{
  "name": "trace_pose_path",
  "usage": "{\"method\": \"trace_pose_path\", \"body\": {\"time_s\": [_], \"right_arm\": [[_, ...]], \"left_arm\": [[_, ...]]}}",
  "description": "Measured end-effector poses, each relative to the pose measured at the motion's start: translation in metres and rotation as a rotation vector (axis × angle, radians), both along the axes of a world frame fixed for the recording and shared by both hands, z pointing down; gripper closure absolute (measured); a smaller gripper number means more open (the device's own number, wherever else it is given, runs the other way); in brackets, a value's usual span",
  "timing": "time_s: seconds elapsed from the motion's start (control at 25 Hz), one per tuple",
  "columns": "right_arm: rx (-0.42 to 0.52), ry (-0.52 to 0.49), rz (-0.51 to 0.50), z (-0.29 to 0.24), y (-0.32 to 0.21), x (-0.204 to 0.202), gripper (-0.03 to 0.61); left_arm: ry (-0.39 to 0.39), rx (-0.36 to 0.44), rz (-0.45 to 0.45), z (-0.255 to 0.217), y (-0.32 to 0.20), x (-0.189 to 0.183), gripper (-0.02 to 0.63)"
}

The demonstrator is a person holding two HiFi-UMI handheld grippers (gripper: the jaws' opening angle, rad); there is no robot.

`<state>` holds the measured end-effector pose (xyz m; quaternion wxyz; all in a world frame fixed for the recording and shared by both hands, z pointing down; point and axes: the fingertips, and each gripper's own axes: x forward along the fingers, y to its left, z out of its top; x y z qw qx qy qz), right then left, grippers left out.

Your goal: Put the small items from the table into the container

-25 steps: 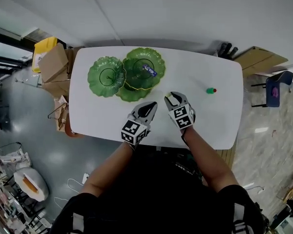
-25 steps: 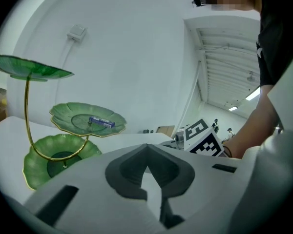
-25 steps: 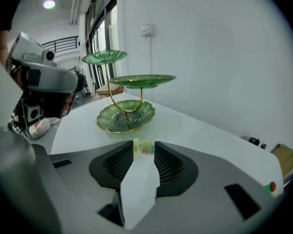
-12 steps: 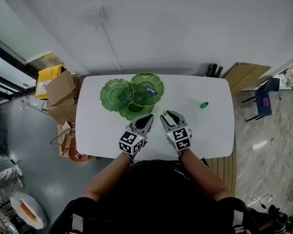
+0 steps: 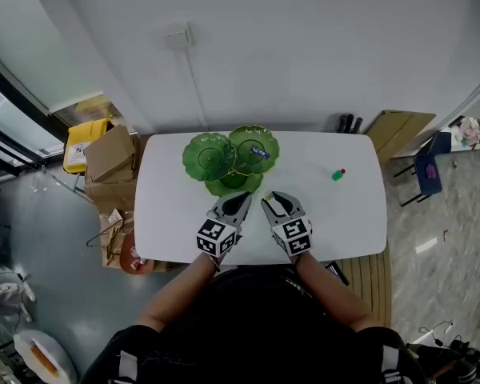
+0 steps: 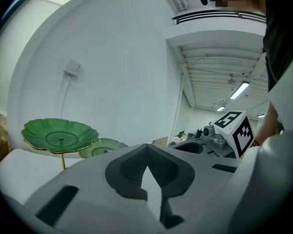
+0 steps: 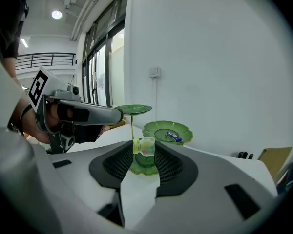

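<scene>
The jar (image 7: 144, 146) looks clear plastic, the green dish (image 5: 210, 154) glossy, the white table (image 5: 344, 214) smooth matt.

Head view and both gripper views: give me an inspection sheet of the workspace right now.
Surface: white table, no spills seen.
Job's things: green dish stand with three plates, a blue wrapped sweet in one; small green bottle on the table's right side.
Clutter: nothing seen on the table.
Grippers: left gripper fingers together, empty; right gripper fingers holding a small clear jar.
Cables: one cord down the wall from a wall box.
Surroundings: cardboard boxes, yellow bin, chair.
</scene>
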<state>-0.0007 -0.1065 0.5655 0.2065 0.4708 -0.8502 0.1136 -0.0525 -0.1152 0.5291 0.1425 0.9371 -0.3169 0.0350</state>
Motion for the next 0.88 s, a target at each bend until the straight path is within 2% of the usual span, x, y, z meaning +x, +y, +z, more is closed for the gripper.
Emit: {"method": "trace_pose_path", "body": {"time_s": [0.44,0.88], "right_arm": [[0.007,0.016,-0.033,-0.006,0.011,-0.029,0.44],[-0.018,0.023,-0.043,0.002,0.01,-0.023,0.439]], "left_arm": [[0.027,0.02,-0.033,-0.008,0.012,-0.03,0.606],[0.034,0.004,-0.047,-0.003,0.008,-0.022,0.606]]}}
